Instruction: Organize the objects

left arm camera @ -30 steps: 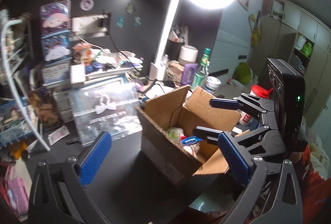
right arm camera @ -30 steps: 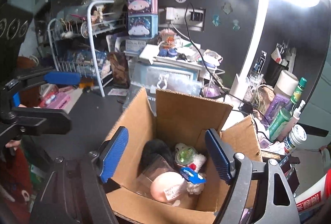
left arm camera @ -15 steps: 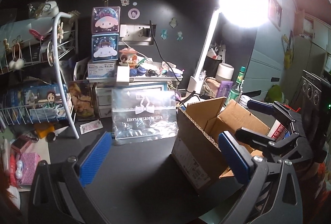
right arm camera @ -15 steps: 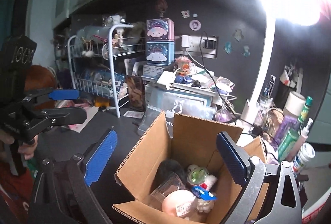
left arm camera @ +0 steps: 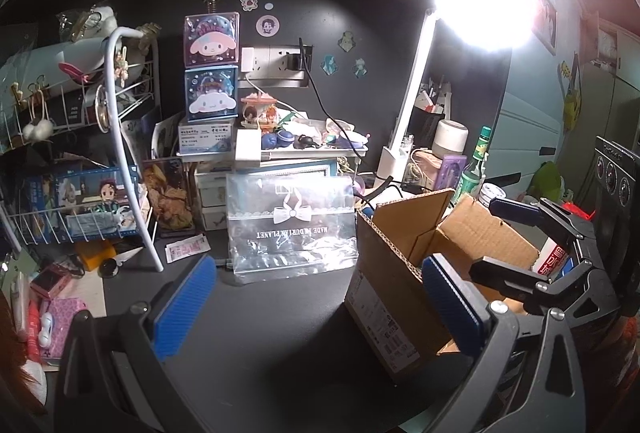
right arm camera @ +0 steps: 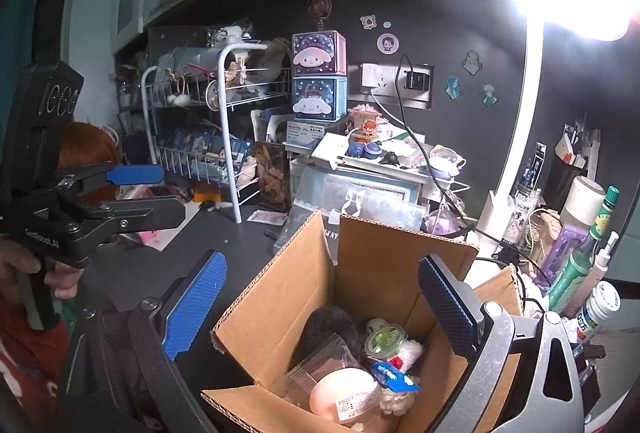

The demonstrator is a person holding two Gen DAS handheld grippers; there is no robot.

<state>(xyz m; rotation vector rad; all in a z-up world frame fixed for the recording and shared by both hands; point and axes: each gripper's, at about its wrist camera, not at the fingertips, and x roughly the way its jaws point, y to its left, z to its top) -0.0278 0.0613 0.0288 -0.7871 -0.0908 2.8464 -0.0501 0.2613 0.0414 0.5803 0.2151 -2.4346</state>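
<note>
An open cardboard box [right arm camera: 372, 261] stands on the dark desk and holds several small items: a pink packaged ball [right arm camera: 346, 395], a green-lidded cup [right arm camera: 385, 339], a blue wrapper and a dark fuzzy thing. The box also shows at the right in the left wrist view [left arm camera: 404, 273]. My right gripper [right arm camera: 320, 307] is open and empty above the box's near side. My left gripper [left arm camera: 316, 307] is open and empty over bare desk, left of the box. Each gripper shows in the other's view, open.
A clear plastic bag [left arm camera: 290, 229] leans behind the box. A white wire rack [left arm camera: 80, 161] stands at the left, stacked character boxes [left arm camera: 211, 67] at the back. Bottles [right arm camera: 580, 261] and a white lamp post [right arm camera: 516, 137] crowd the right.
Both grippers have pulled back and tilted up from the box. The left view swung left toward the rack and bag. Both stayed open and empty.
</note>
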